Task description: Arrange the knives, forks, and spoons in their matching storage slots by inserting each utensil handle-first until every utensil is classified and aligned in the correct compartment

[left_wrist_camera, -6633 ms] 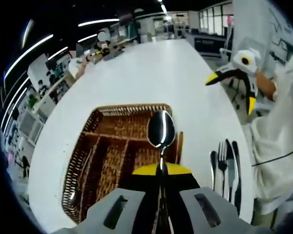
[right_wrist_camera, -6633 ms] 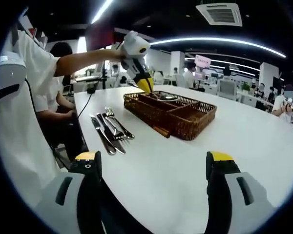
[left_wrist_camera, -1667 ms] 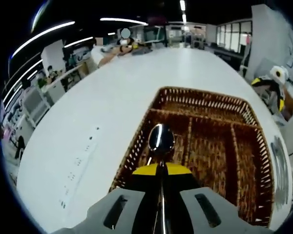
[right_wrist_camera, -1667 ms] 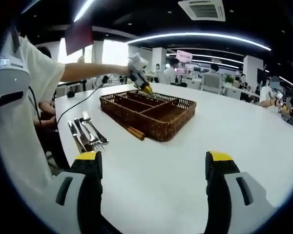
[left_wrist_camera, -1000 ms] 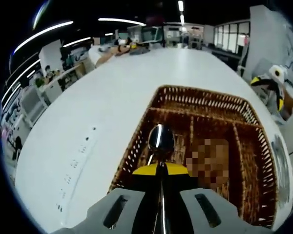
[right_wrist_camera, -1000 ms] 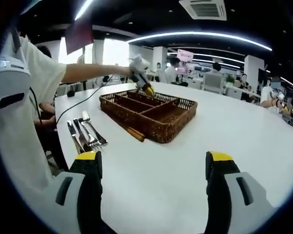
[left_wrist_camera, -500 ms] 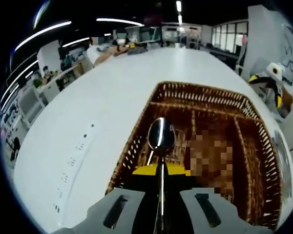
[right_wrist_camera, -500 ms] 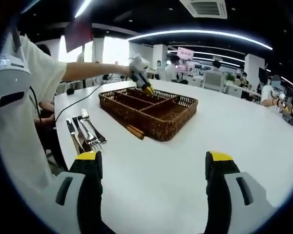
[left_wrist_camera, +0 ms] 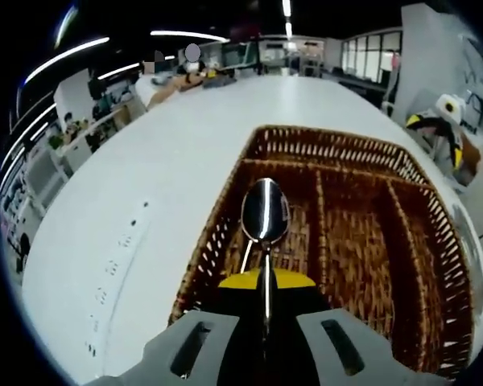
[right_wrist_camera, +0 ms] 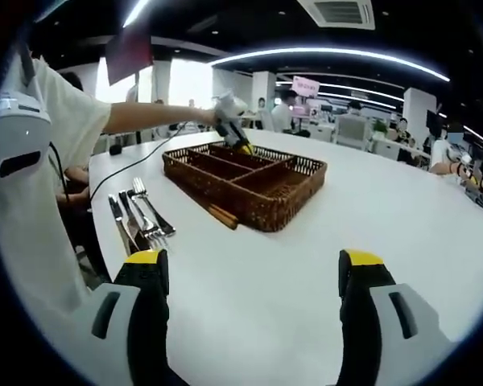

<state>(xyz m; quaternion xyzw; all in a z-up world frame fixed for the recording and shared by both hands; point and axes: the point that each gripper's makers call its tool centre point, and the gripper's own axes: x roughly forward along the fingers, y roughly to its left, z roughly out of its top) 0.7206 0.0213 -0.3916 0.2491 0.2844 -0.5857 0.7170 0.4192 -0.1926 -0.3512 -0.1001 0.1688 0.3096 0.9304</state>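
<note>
White table [right_wrist_camera: 402, 217], open-plan office

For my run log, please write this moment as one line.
left tool: shut on spoon, above wicker tray | right tool: open, holding nothing | loose cutlery: on table beside tray

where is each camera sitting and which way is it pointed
Left gripper view: rides the left gripper, looking down over the wicker tray, its jaws shut on a spoon; the right gripper shows far right.
Right gripper view: rides the right gripper, low over the white table, facing the tray with jaws apart; the person's arm and sleeve show, beside loose cutlery.
Shared: the tray, the table, the left gripper above the tray's far end.
</note>
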